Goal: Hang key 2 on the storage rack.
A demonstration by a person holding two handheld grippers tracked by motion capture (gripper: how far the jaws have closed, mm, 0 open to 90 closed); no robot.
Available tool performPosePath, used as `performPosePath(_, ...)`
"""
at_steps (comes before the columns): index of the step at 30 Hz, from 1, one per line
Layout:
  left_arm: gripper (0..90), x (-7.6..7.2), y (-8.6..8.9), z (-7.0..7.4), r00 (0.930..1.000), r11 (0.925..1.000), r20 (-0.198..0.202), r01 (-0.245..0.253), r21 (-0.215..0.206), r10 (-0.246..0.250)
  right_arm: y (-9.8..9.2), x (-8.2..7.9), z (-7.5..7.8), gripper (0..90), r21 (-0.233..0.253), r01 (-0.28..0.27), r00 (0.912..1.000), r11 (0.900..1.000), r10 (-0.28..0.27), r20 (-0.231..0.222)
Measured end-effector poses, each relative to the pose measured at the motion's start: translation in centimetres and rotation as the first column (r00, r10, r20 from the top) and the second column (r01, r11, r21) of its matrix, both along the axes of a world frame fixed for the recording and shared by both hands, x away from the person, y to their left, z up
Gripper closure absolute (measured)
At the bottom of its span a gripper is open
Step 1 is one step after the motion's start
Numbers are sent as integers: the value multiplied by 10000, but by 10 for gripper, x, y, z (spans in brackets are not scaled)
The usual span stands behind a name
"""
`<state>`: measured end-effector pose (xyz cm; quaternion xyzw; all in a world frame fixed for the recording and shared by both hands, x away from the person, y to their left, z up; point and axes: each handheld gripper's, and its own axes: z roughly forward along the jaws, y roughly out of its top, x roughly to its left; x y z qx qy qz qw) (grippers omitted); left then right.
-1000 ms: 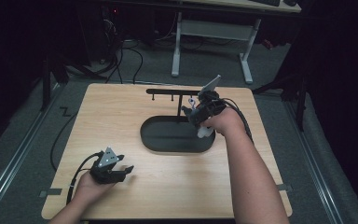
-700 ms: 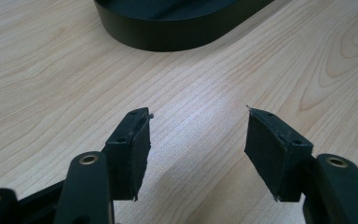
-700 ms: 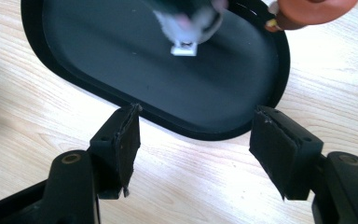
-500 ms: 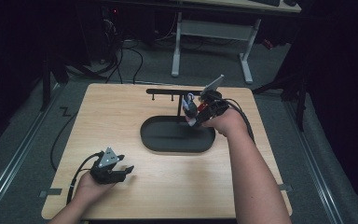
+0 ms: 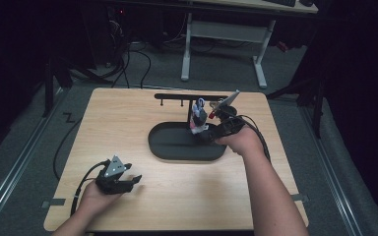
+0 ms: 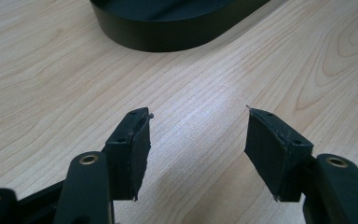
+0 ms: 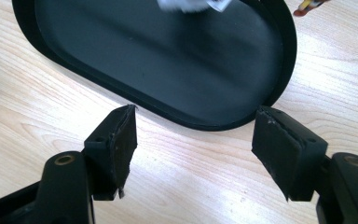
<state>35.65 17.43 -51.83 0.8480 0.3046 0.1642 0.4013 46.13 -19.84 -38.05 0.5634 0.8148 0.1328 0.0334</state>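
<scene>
Right gripper view: white item [image 7: 191, 4] blurred, cut off.

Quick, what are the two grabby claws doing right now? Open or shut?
Left gripper: open, holding nothing, above bare wooden table.
Right gripper: open, holding nothing, at the edge of the black oval tray.

1. Oval tray [image 5: 177, 147]: matt black throughout.
2. Table [image 5: 128, 123]: pale wood with wavy grain.
3. Left gripper [image 6: 198, 140] and right gripper [image 7: 196, 140]: black jaws, brass-coloured rivets.
4. Hanging bundle [image 5: 198, 118]: white, pink, dark.
</scene>
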Motion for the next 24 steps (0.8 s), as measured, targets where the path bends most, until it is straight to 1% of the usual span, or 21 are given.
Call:
performPosePath(1,404,0,0,0,10000,10000,6,5,13,-5,0,-3,-2,309,34,25,9999,10000,-25,103)
performPosePath(4,404,-1,-1,0,10000,10000,33,5,18,-5,-2,-12,-7,307,350,-35,9989,9994,18,474)
performPosePath(9,404,-2,-2,1,10000,10000,33,38,67,-39,-7,-27,-17,299,381,-53,9948,9993,14,1014)
performPosePath(10,404,-3,-2,1,10000,10000,52,47,79,-47,-9,-31,-20,298,480,-51,9930,9988,-6,1177)
performPosePath(12,404,-3,-3,1,10000,10000,73,48,79,-48,-12,-38,-26,295,411,-140,9880,9991,75,1543)
performPosePath(15,404,-4,-4,1,9999,9999,75,89,83,-89,-20,-50,-39,292,652,-59,9777,9979,-79,2098)
performPosePath(16,404,-4,-5,1,9999,9999,76,114,92,-115,-22,-54,-44,286,746,-56,9737,9972,-116,2274)
performPosePath(17,404,-4,-5,1,9999,9999,73,129,104,-130,-25,-64,-54,280,695,-147,9611,9975,-51,2762)
performPosePath(18,404,-4,-6,0,9999,9998,88,143,106,-144,-26,-68,-59,279,647,-199,9558,9977,0,2941)
performPosePath(20,404,-4,-7,0,9998,9998,99,170,103,-171,-30,-79,-72,264,817,-197,9439,9965,-84,3301)
performPosePath(21,404,-4,-8,0,9998,9997,56,198,132,-199,-32,-85,-78,265,854,-153,9358,9962,-158,3522)
performPosePath(22,404,-4,-8,0,9997,9996,62,228,155,-229,-34,-91,-85,261,776,-94,9278,9969,-202,3726)
performPosePath(23,404,-5,-9,-1,9997,9996,83,233,176,-235,-35,-97,-91,249,692,-50,9181,9976,-229,3958)
performPosePath(24,404,-5,-10,-1,9996,9995,50,259,198,-260,-37,-103,-98,240,652,8,9065,9979,-282,4212)
